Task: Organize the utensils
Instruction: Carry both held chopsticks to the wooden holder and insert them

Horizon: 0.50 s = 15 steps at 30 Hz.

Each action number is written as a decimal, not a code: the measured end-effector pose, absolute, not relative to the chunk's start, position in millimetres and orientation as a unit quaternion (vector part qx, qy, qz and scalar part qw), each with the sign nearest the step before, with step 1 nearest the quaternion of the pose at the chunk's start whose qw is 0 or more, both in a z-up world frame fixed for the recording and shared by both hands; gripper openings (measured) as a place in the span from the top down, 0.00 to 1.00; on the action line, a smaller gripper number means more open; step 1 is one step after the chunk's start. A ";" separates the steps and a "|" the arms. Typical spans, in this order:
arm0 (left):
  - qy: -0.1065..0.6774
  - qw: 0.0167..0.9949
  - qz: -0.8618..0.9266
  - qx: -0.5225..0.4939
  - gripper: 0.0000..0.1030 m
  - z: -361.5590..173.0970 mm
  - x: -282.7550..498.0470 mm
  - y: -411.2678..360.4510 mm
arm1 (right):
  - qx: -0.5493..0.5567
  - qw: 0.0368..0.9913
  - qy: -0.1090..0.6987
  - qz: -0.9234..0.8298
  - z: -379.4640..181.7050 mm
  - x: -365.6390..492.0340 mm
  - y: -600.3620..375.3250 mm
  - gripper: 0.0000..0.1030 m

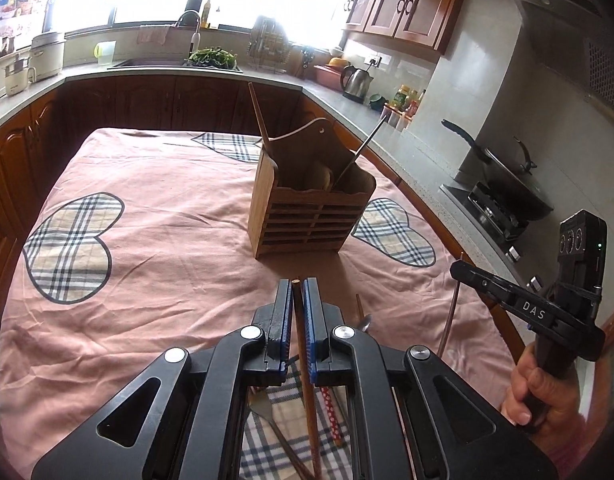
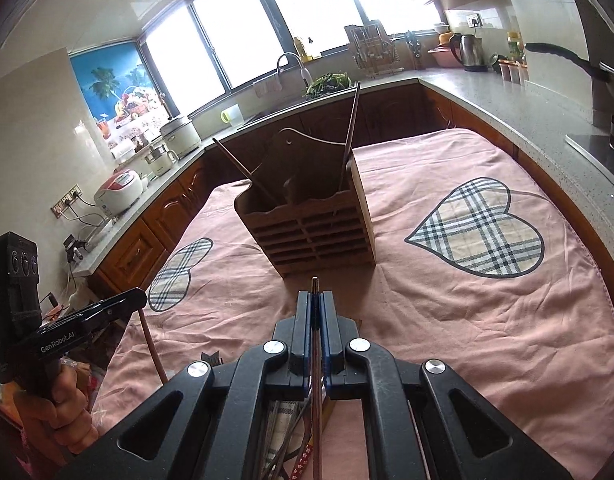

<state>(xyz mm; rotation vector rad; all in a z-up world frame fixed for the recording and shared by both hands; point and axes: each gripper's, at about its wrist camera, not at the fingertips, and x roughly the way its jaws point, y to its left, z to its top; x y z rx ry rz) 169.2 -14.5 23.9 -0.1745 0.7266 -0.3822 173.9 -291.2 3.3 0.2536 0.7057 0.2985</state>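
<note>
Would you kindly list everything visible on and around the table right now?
holder: one, wooden, slatted, mid-table, two sticks leaning in it
cloth: one, pink, plaid hearts, covers table
loose utensils: several, mixed, near edge under the grippers
kettle: one, steel, counter
wok: one, black, stove
left gripper: shut on a brown chopstick
right gripper: shut on a thin dark chopstick

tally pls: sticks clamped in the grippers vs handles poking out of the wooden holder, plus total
Sticks clamped: 2, brown chopstick in left gripper, thin stick in right gripper.
Handles up out of wooden holder: 2, wooden handle, metal handle.
Total: 4
</note>
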 end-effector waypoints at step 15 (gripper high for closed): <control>0.264 0.938 -0.171 -0.143 0.96 59.2 136.6 17.4 | 0.130 0.944 0.272 0.137 34.8 145.7 -297.9 0.96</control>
